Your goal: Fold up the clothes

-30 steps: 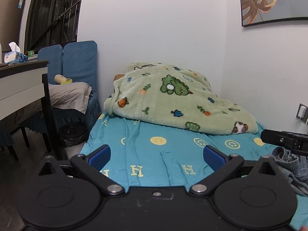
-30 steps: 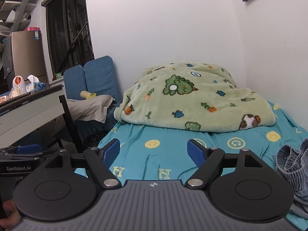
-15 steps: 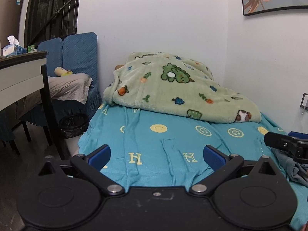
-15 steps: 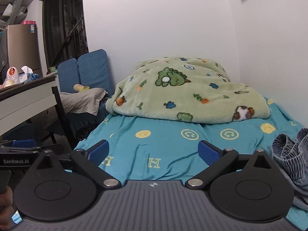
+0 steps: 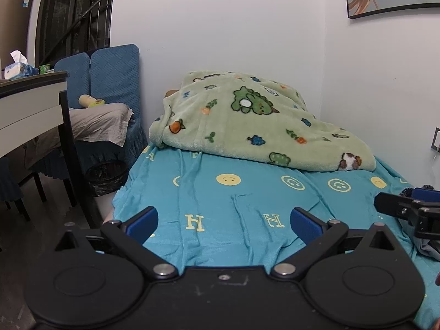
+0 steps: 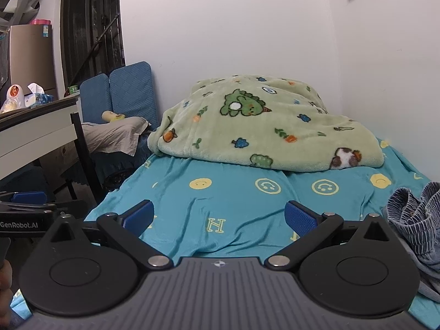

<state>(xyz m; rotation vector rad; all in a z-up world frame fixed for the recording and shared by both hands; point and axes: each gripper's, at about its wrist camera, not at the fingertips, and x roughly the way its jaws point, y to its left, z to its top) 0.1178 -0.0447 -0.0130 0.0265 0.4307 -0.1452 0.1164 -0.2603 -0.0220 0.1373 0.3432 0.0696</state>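
Note:
A crumpled blue-grey striped garment (image 6: 415,220) lies on the teal bedsheet (image 6: 233,200) at the right edge of the right wrist view; a corner of that garment (image 5: 429,249) shows low right in the left wrist view. My right gripper (image 6: 218,217) hovers over the sheet just left of it, jaws wide open and empty. My left gripper (image 5: 224,224) is open too, with only the sheet between its blue pads (image 5: 143,221). Each gripper shows at the side of the other's view: the right gripper (image 5: 412,209) and the left gripper (image 6: 24,200).
A green cartoon-print blanket (image 5: 255,121) is heaped at the bed's far end against the white walls. Left of the bed stand a desk (image 5: 33,101), a blue-covered chair (image 5: 110,82) with a grey cloth, and a black bin (image 5: 106,174).
Both grippers have sunk a little toward the bed. The right gripper's jaws spread wider. The left gripper stayed open.

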